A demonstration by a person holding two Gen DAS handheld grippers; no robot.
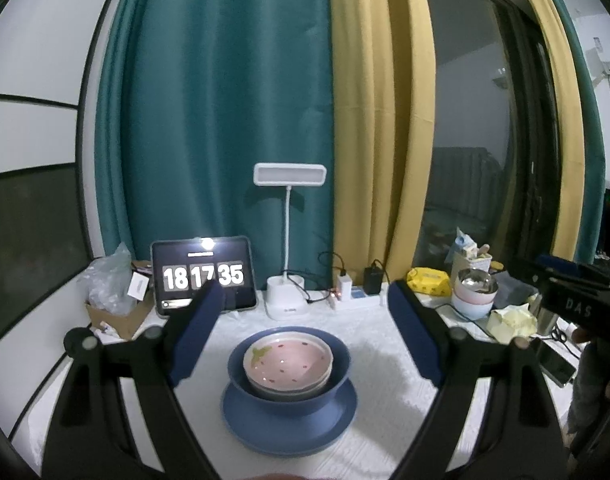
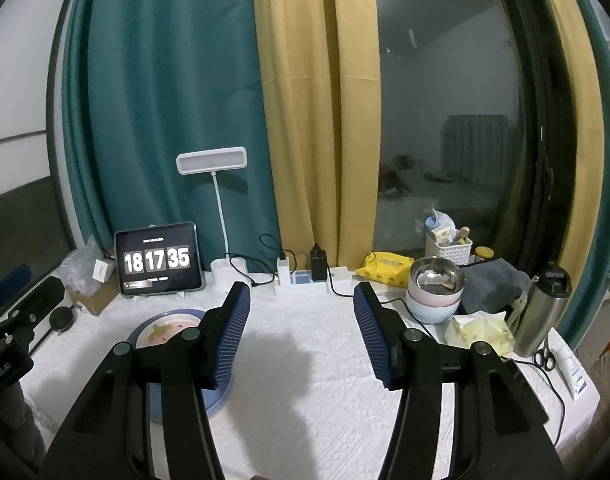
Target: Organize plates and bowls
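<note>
Centred on white-clothed counter (image 1: 385, 360): pink speckled ceramic dish (image 1: 287, 362) nested in deep blue bowl (image 1: 337, 364) on flat blue plate (image 1: 289, 420). Probably rigid, slippery, breakable; best pinched at rim. Left gripper (image 1: 305, 320) and right gripper (image 2: 301, 320) apart, empty.

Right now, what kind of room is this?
Probably a room in someone's home, with a table set by a window. Teal and yellow curtains hang behind it, a desk lamp and tablet clock stand on it, and stacked dishes sit in front.
</note>
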